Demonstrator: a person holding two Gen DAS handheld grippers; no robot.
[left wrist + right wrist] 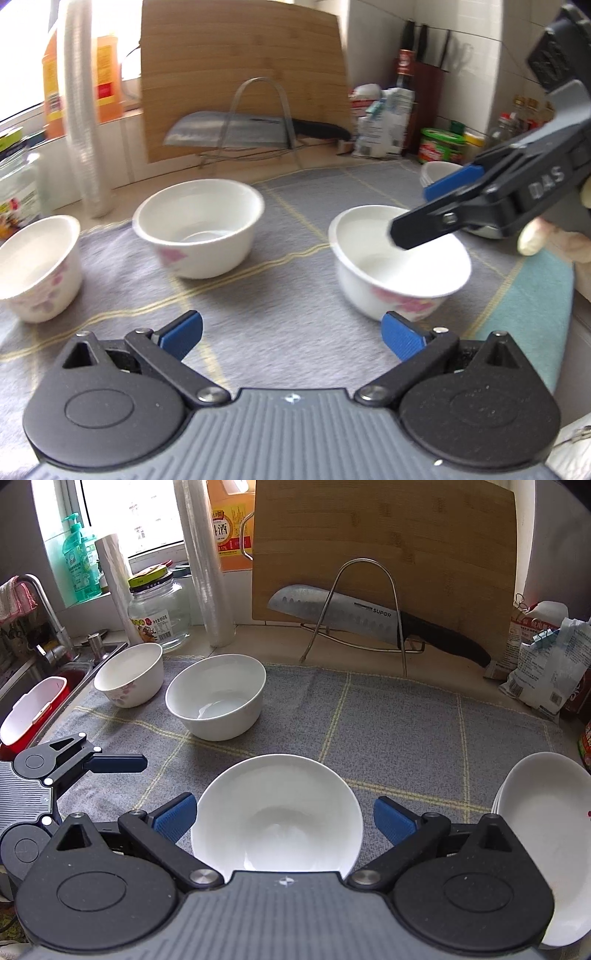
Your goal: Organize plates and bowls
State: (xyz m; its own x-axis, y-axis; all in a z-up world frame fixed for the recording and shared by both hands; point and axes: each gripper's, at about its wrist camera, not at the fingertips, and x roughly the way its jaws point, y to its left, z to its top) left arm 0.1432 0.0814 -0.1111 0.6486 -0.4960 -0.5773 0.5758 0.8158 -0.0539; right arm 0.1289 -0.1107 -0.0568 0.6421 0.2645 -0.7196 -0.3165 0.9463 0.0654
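The left wrist view is motion-blurred throughout; labels on the orange bottle (pixel 105 79) and the packets (pixel 384 122) cannot be read. The leftmost bowl (pixel 38 267) is cut off by the left edge. The right gripper (pixel 436 210) hides part of the nearest bowl's (pixel 395 273) rim and most of the stacked plates (pixel 437 173). In the right wrist view, the gripper body covers the nearest bowl's (pixel 275 812) near rim, and the plate stack (pixel 546 842) runs past the right edge.

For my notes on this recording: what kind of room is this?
Most likely a home kitchen counter: a sink with tap at the left, a knife on a rack before a cutting board, and bowls on a cloth.
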